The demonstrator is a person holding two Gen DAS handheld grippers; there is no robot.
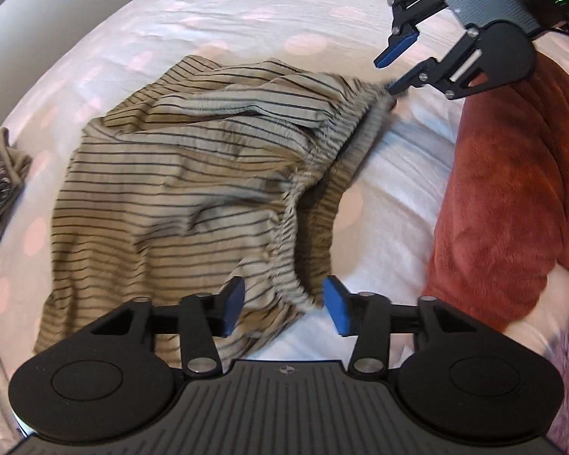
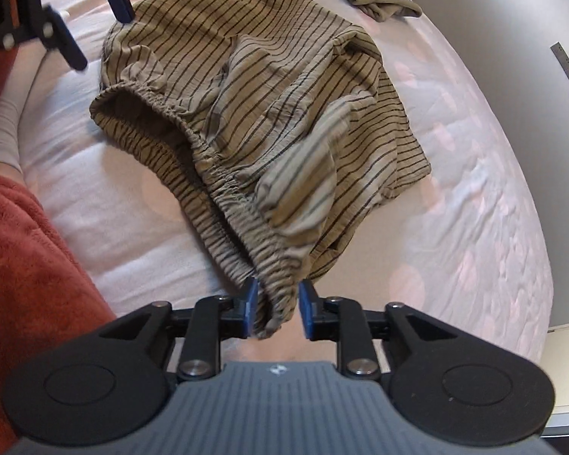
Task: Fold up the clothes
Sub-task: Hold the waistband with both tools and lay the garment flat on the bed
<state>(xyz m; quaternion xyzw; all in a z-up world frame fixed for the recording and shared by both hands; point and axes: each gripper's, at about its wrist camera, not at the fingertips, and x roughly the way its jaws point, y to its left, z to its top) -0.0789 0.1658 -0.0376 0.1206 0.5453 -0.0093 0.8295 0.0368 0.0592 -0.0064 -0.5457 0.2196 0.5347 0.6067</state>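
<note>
Tan shorts (image 2: 269,87) carry thin dark stripes — the bedsheet (image 2: 474,197) is white with pale pink dots; the blanket (image 1: 512,197) is rust-red.
</note>
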